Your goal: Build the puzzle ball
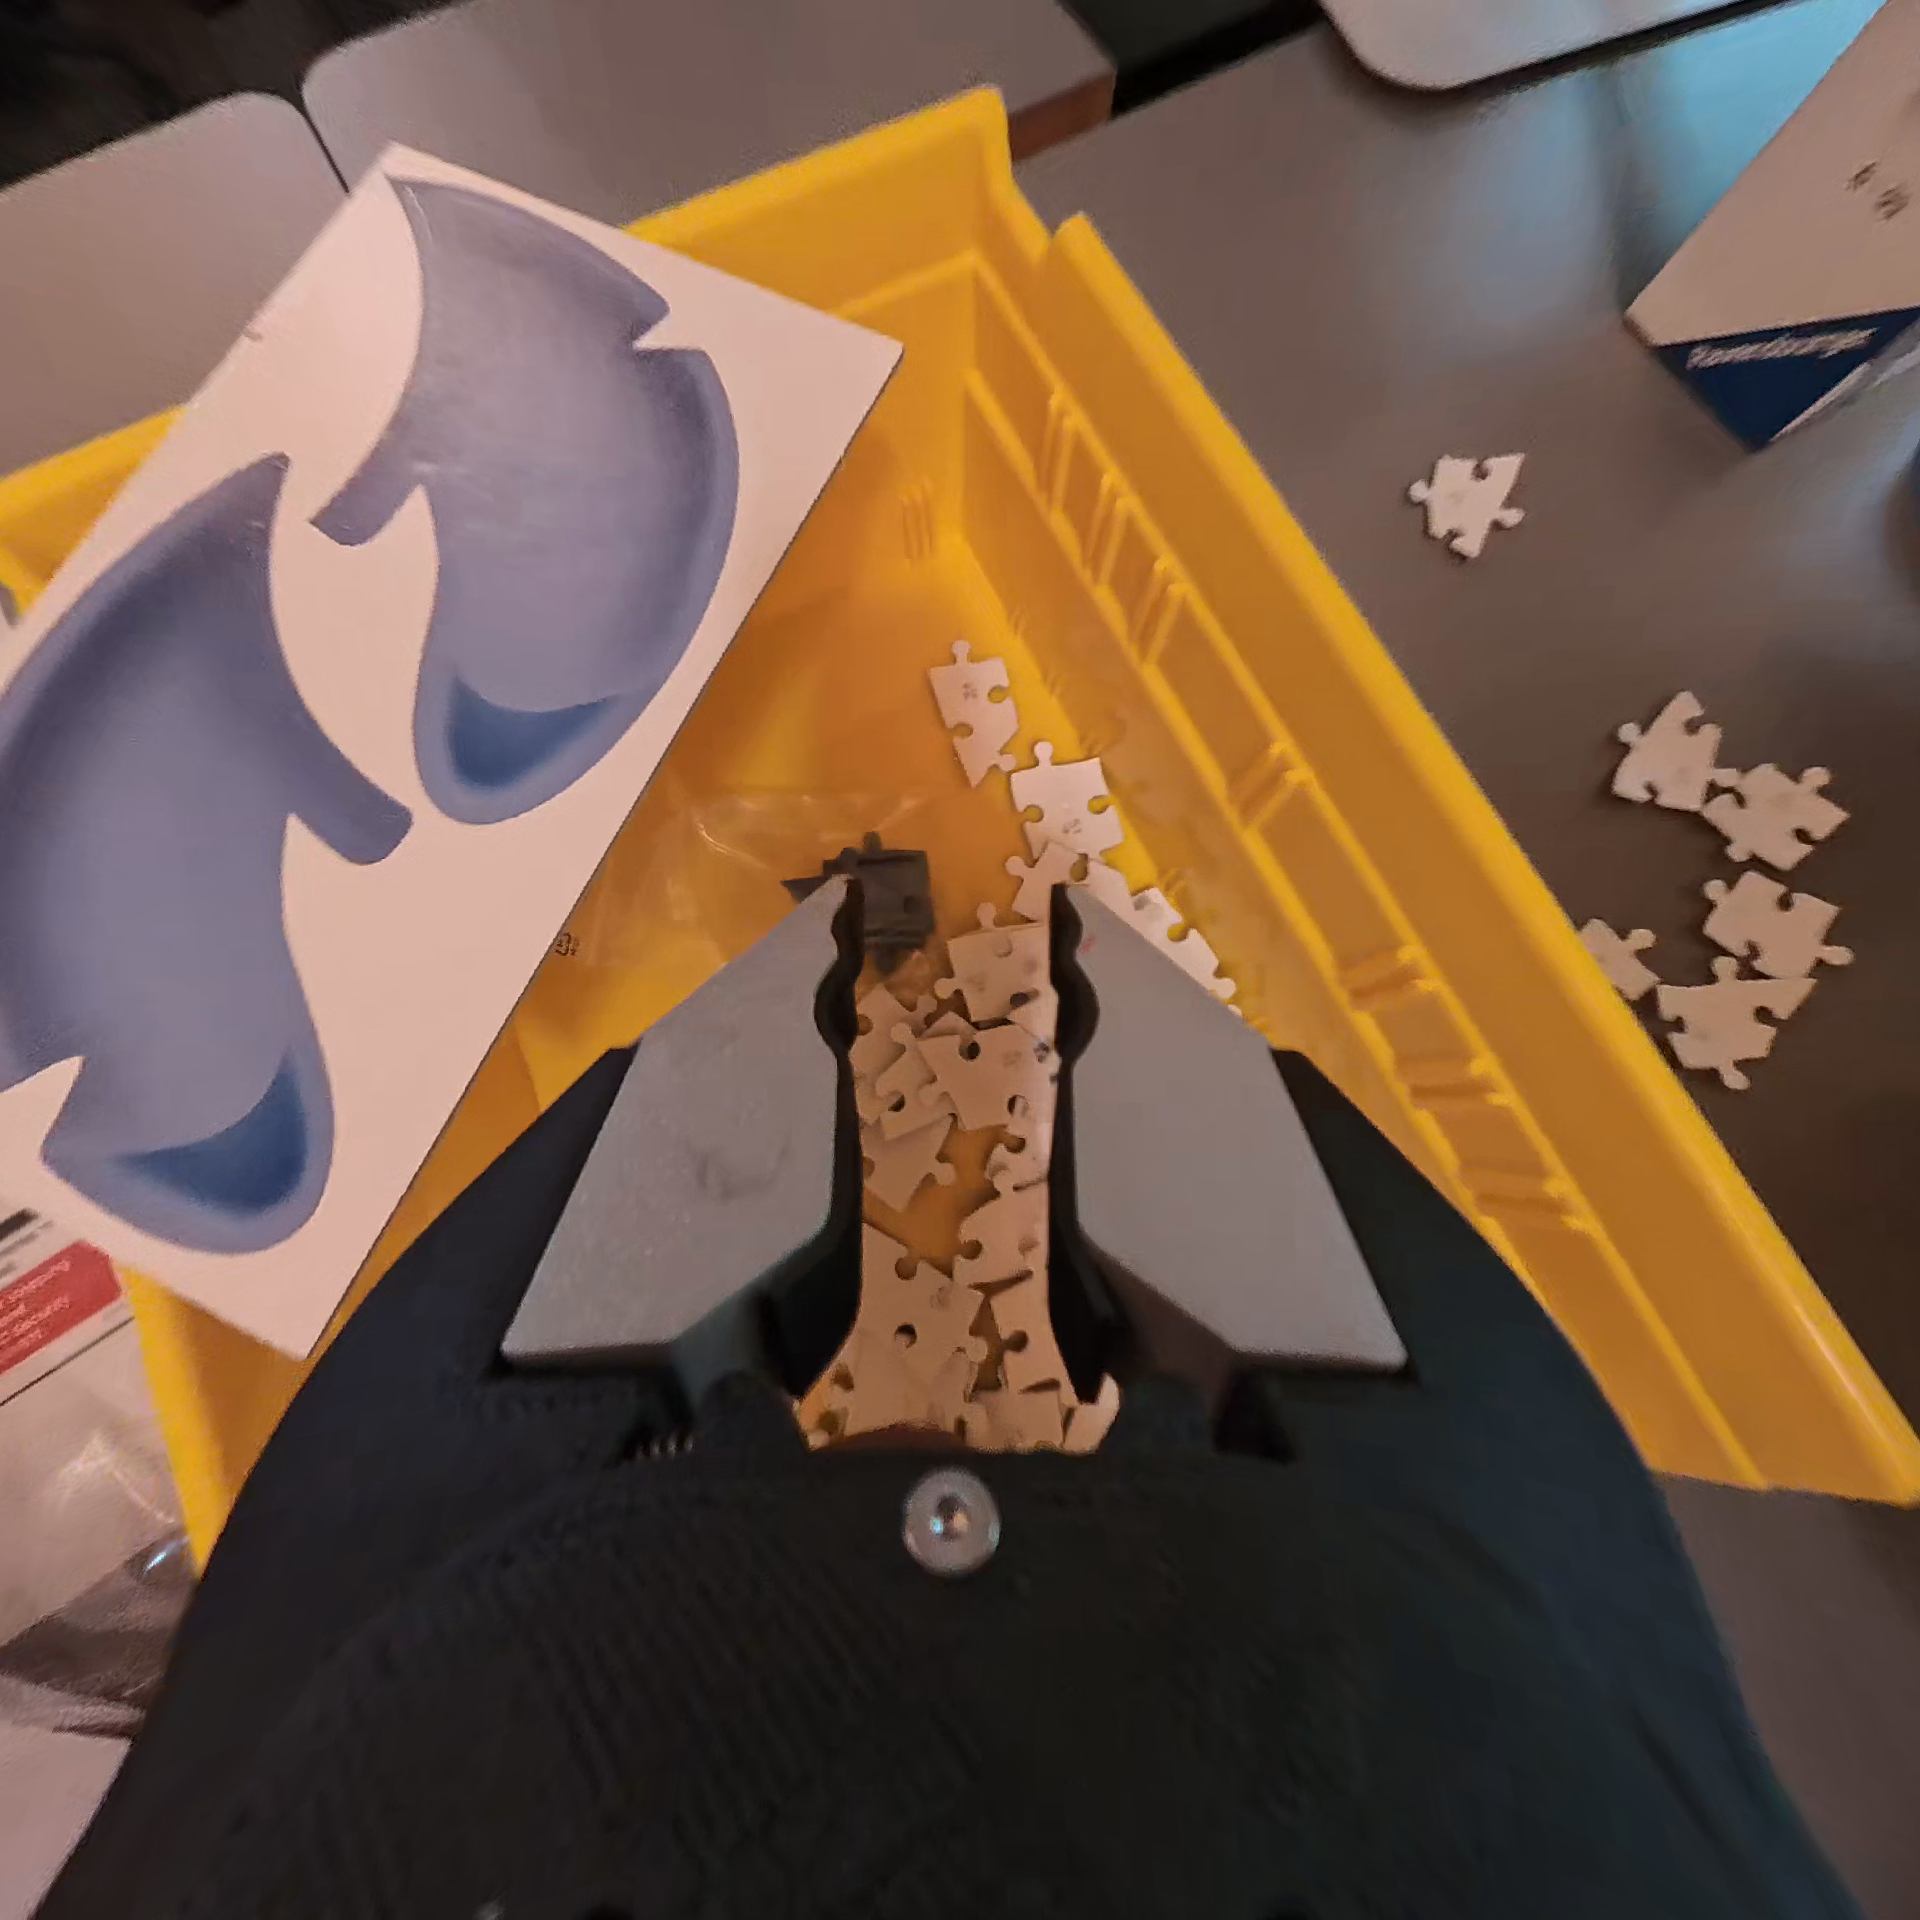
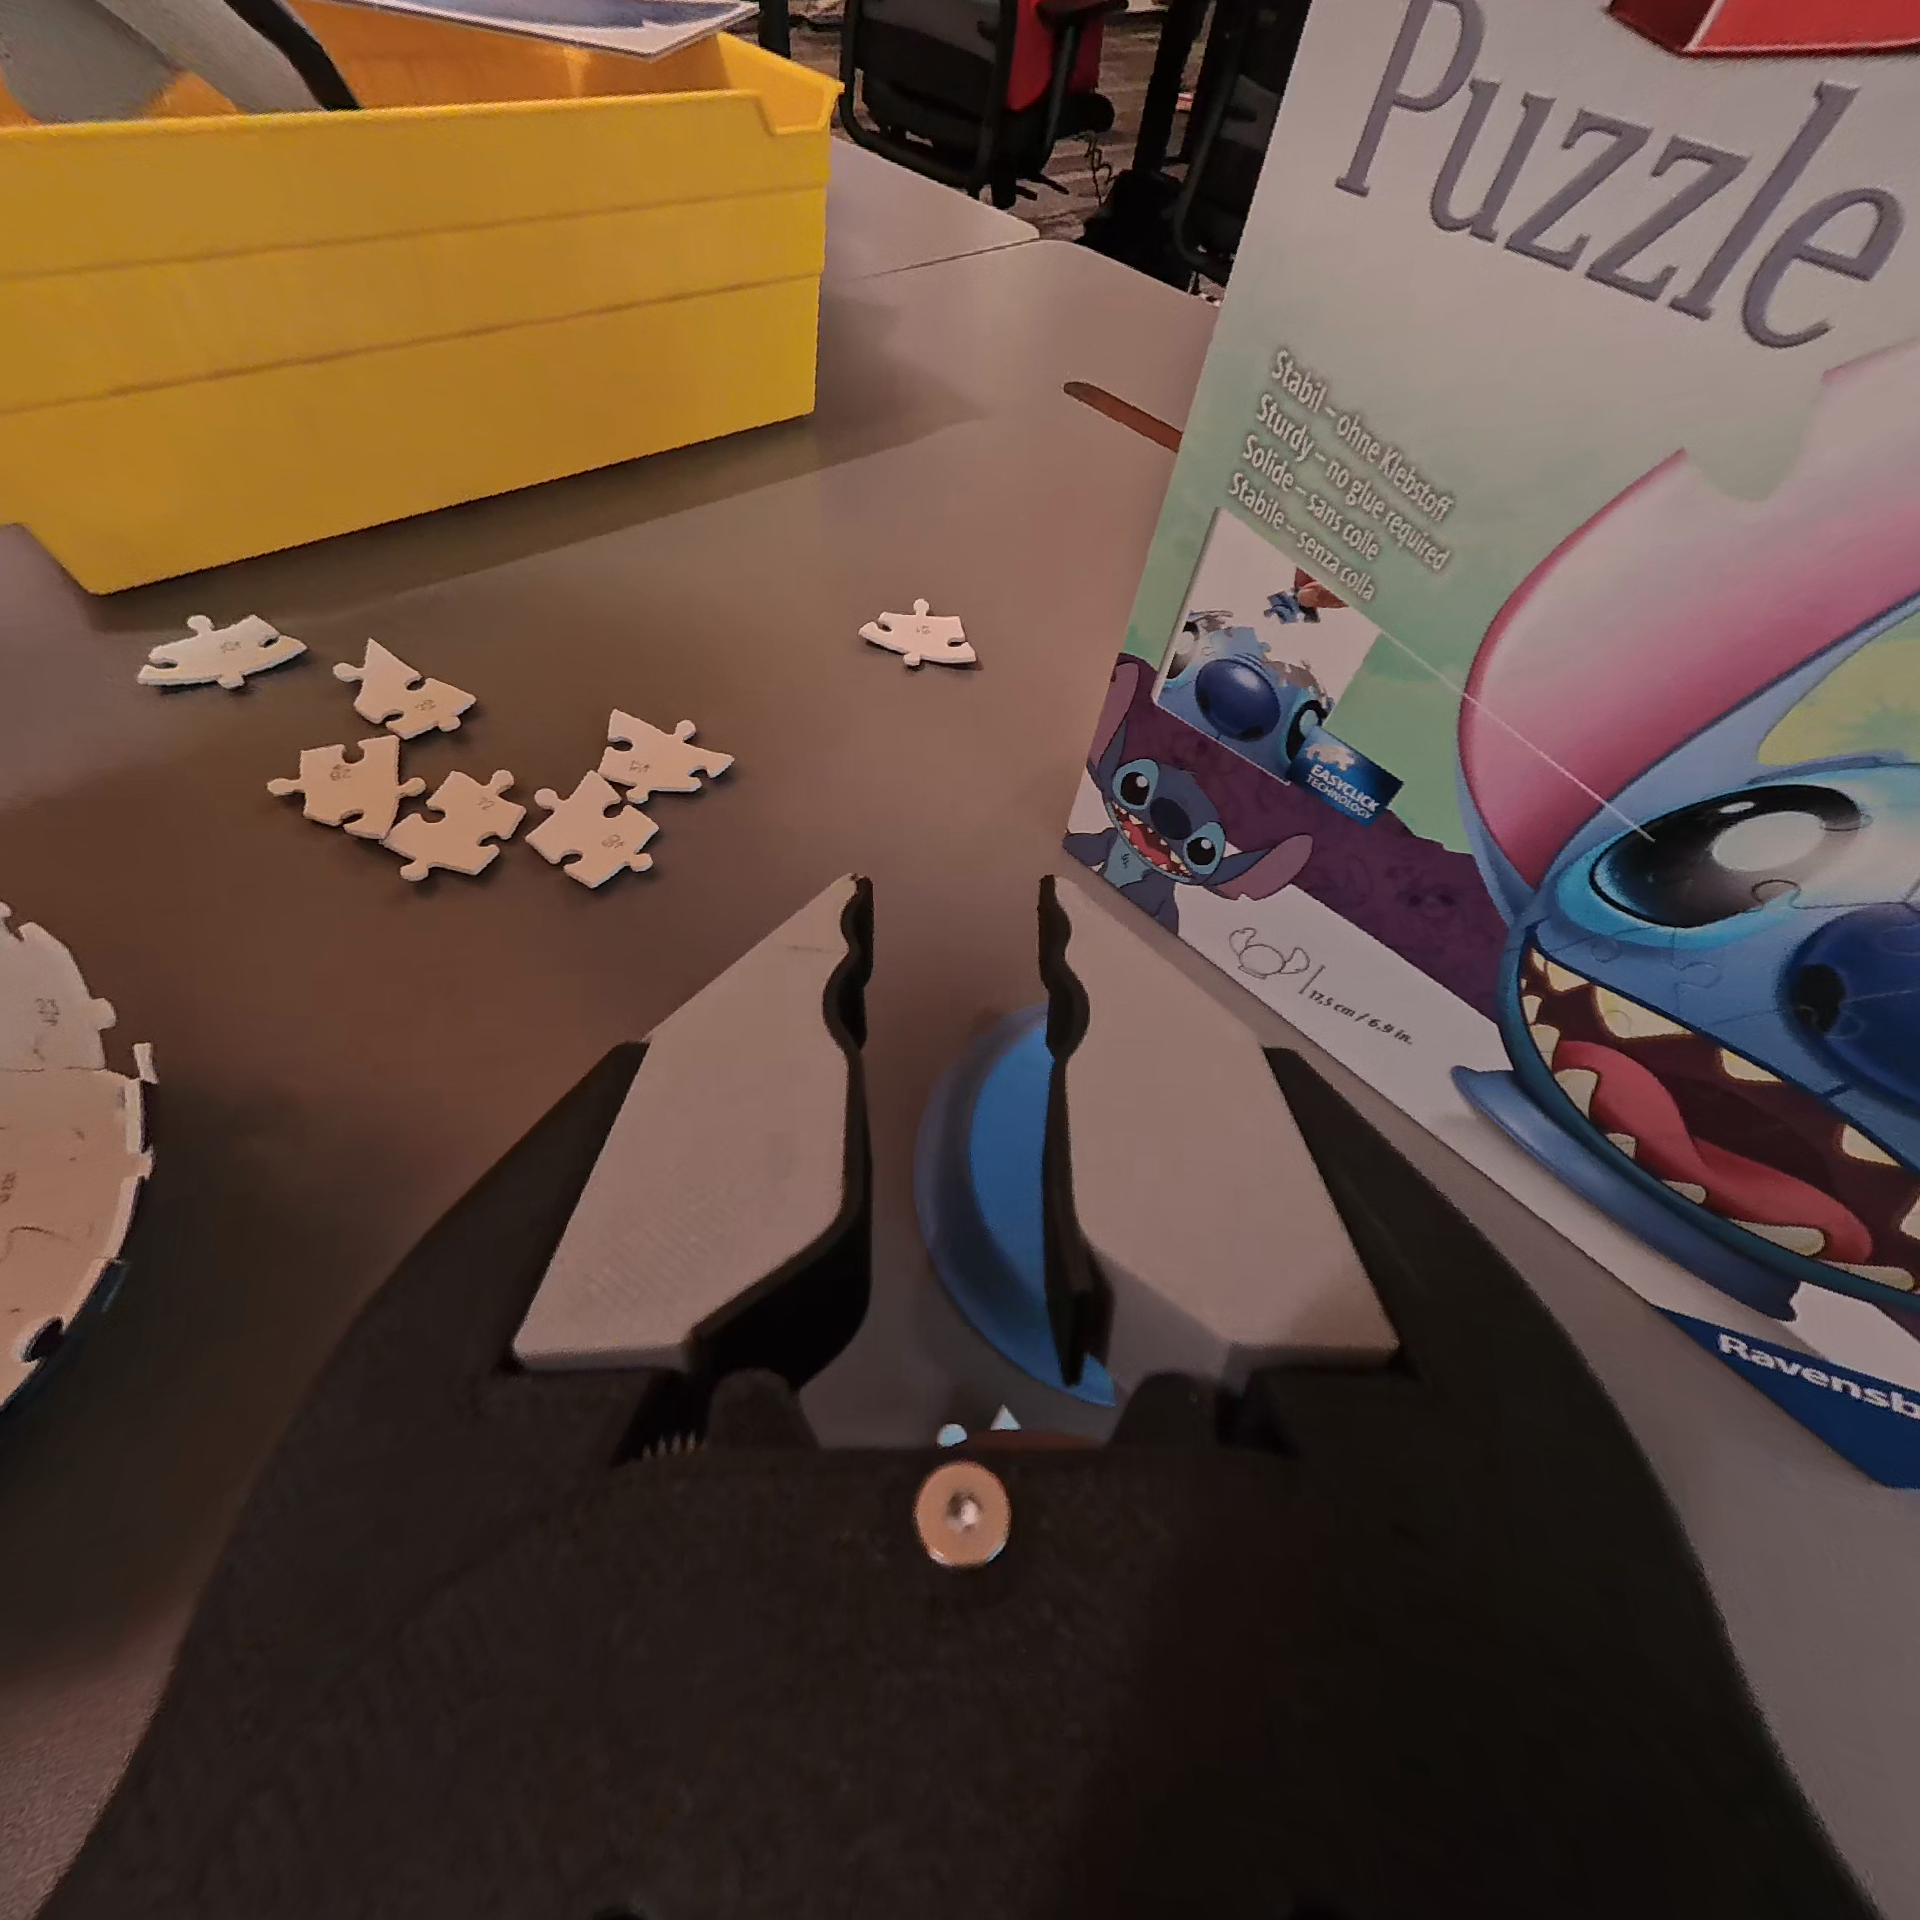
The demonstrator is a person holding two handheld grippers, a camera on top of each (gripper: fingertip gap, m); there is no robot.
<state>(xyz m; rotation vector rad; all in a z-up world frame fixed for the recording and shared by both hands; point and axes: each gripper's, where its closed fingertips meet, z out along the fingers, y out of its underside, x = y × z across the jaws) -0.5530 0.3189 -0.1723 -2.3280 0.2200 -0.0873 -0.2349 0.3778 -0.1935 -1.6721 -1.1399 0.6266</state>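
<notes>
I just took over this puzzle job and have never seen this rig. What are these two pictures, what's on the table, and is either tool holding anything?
There is no robot arm: a person holds a two-finger tool in each hand, and each tool carries a camera looking along its fingers.

The left wrist view looks down into a yellow bin. The left tool is open over a heap of loose pieces in the bin, gripping nothing. A white card printed with blue shapes lies across the bin.

The right wrist view looks across the grey table. The right tool is open and empty. Ahead lie scattered pieces, blank side up. The puzzle box stands to the right, a blue stand lies under the tool, and a partly built shell shows at the left edge.
</notes>
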